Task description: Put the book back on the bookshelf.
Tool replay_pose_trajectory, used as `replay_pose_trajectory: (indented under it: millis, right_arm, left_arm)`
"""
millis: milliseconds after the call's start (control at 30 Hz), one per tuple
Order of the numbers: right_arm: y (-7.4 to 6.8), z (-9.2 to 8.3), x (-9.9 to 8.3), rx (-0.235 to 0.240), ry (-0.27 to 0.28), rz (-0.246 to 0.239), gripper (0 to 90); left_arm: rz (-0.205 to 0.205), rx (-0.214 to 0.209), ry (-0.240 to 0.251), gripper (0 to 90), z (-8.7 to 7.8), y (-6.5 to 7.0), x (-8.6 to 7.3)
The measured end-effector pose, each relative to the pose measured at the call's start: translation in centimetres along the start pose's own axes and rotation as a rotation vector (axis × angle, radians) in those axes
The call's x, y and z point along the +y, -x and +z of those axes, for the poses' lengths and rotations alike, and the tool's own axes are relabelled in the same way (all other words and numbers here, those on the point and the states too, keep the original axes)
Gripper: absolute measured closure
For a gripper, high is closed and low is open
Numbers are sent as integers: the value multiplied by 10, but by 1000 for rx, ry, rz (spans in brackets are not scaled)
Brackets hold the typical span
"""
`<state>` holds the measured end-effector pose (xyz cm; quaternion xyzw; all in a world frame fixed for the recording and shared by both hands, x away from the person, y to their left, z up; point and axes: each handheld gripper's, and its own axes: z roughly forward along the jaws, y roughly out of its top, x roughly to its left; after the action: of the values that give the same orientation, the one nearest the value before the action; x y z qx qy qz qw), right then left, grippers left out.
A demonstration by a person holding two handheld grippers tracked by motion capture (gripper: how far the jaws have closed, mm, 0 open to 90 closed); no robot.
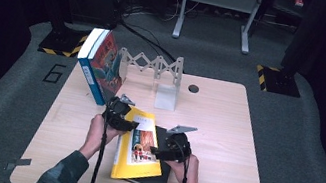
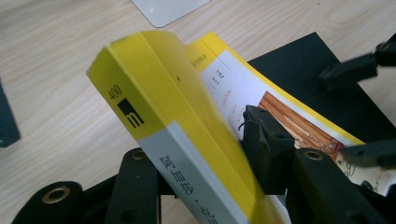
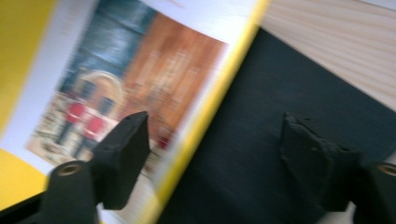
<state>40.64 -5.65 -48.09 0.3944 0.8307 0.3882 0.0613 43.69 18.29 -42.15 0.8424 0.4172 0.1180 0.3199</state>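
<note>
Room: dark space, grey carpet, and a light wooden surface point(image 1: 224, 133) in the middle of it.
Yellow book point(image 1: 139, 143): I saw it lying on a black book point(image 1: 155, 179) near my edge, its spine side lifted off.
Left hand-held gripper point(image 1: 125, 124): I had it clamped on the yellow book's spine edge, one jaw under, one on the cover.
Right hand-held gripper point(image 1: 156, 150): jaws apart, straddling the yellow book's other edge over the black one, pads not pressing anything.
Background: blue book point(image 1: 99, 67) stood leaning by a grey folding bookend point(image 1: 162, 68).
</note>
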Motion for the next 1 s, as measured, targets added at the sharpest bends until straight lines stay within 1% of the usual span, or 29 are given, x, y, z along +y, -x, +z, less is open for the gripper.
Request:
replay_pose_trajectory:
  millis: [33,67,100,133,200,233,300,400,467,500,533,600,667,700,800,900,933,1000]
  right_arm:
    - [4,-4,-3,-26,11,10,195]
    - [10,-10,-7,-49,21,12,175]
    - [16,-16,-11,-82,37,26,154]
    - [23,-22,-15,-113,48,39,146]
    - [38,-34,-25,-162,73,76,122]
    - [47,-38,-30,-188,81,84,93]
    - [62,-43,-39,-243,64,120,62]
    - [82,-46,-54,-307,46,145,42]
    - [88,-46,-61,-364,41,143,54]
    - [90,-44,-64,-395,34,134,50]
    - [92,-43,-65,-410,22,139,43]
    - [97,-40,-69,-425,11,141,37]
    - [101,-38,-71,-424,8,144,24]
    - [103,-38,-72,-414,20,149,23]
    - [107,-38,-75,-415,54,141,23]
    - [108,-38,-76,-410,62,134,23]
    - [107,-38,-76,-412,65,132,25]
    - [107,-38,-76,-417,70,130,28]
  left_arm:
    - [5,1,1,595,0,0,0]
    - [1,1,6,595,-1,0,0]
    - [-6,2,13,596,-1,0,-1]
    - [-3,-1,11,597,-1,-1,-1]
    - [-11,-5,14,597,-2,-2,-2]
    - [-11,-5,17,598,-2,-3,-2]
    - [-13,-11,20,600,-4,-4,-3]
    - [-16,-15,29,606,-5,-4,-3]
    - [-21,-22,37,608,-5,-4,-3]
    - [-20,-23,37,610,-5,-4,-3]
    - [-13,-21,38,610,-6,-4,-2]
    - [-20,-31,38,612,-6,-5,-2]
    - [-35,-41,42,618,-6,-6,-2]
    - [-34,-36,42,621,-7,-6,-1]
    - [-46,-47,49,629,-8,-7,-1]
    - [-59,-54,65,645,-10,-7,-1]
    - [-59,-57,73,651,-11,-7,0]
    - [-72,-67,92,662,-13,-6,0]
